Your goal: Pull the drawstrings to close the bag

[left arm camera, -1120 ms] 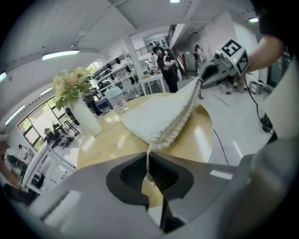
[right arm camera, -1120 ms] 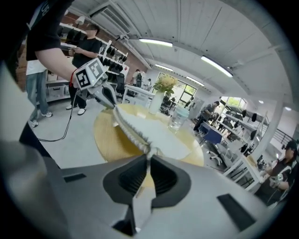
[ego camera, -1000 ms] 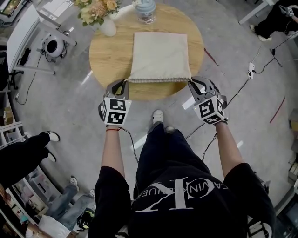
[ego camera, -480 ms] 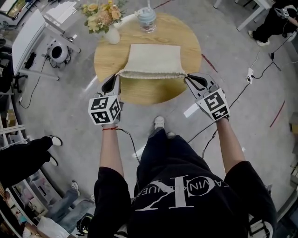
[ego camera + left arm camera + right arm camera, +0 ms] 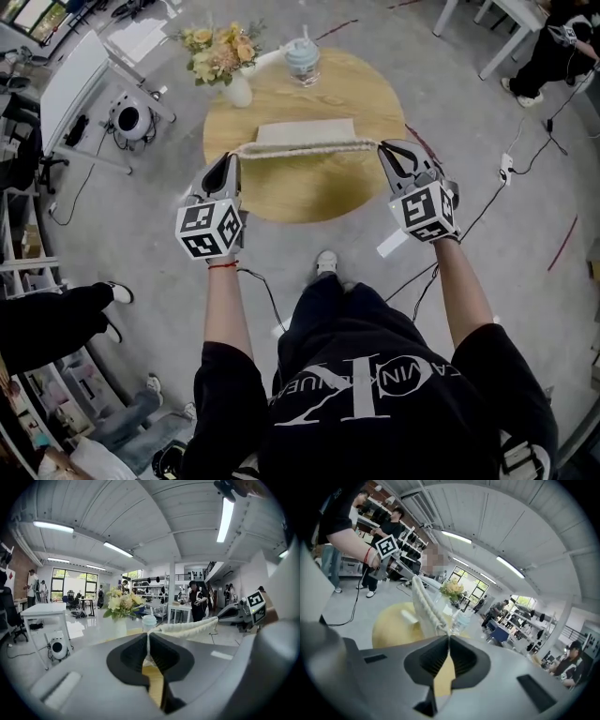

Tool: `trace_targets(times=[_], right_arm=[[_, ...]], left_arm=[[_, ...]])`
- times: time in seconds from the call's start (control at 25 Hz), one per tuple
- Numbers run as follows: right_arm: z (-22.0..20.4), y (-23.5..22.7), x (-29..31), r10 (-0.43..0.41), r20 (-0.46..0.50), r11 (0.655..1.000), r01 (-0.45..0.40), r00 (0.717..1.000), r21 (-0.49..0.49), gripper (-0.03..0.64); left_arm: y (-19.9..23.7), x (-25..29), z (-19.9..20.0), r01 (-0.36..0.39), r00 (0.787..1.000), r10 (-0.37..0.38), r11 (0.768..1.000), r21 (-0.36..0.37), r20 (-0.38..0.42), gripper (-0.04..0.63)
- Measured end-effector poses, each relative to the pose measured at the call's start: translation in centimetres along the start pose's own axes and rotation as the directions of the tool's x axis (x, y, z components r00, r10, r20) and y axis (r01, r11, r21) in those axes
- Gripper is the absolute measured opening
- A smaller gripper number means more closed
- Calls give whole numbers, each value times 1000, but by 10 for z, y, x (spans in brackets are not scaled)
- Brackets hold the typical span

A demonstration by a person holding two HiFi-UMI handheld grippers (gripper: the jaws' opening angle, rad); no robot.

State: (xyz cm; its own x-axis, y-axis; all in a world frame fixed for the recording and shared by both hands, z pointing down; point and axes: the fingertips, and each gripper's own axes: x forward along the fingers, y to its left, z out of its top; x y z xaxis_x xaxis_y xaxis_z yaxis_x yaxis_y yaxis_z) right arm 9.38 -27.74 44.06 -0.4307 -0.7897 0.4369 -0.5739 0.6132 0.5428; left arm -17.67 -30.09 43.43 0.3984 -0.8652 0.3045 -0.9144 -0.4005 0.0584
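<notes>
Bag (image 5: 307,133) has risen; left hand-held gripper (image 5: 230,161) pinches its drawstring (image 5: 148,643), right hand-held gripper (image 5: 386,150) is closing on another.

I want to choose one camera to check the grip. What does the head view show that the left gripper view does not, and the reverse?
Only the head view: the whole round table, the floor and the person's forearms. Only the left gripper view: the left gripper with its jaws shut on the drawstring, seen close up, and the ceiling lights. Both: the gathered bag, the flowers and the cup.
</notes>
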Motion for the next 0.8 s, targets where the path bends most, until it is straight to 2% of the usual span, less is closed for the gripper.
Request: trace_targets(times=[0.2, 0.28, 0.64, 0.8], right_arm=[[4, -25, -3, -85, -29, 994, 82, 996, -70, 23], [5, -31, -5, -106, -38, 990, 101, 994, -97, 23], [10, -48, 2, -156, -59, 983, 148, 986, -111, 23], [17, -58, -2, -185, -58, 978, 178, 981, -111, 23]], left_arm=[[0, -11, 9, -43, 997, 52, 987, 152, -58, 23], [1, -15, 12, -53, 995, 67, 981, 188, -70, 21], [20, -27, 24, -168, 981, 184, 960, 223, -53, 21], [22, -33, 34, -189, 979, 200, 953, 236, -27, 21]])
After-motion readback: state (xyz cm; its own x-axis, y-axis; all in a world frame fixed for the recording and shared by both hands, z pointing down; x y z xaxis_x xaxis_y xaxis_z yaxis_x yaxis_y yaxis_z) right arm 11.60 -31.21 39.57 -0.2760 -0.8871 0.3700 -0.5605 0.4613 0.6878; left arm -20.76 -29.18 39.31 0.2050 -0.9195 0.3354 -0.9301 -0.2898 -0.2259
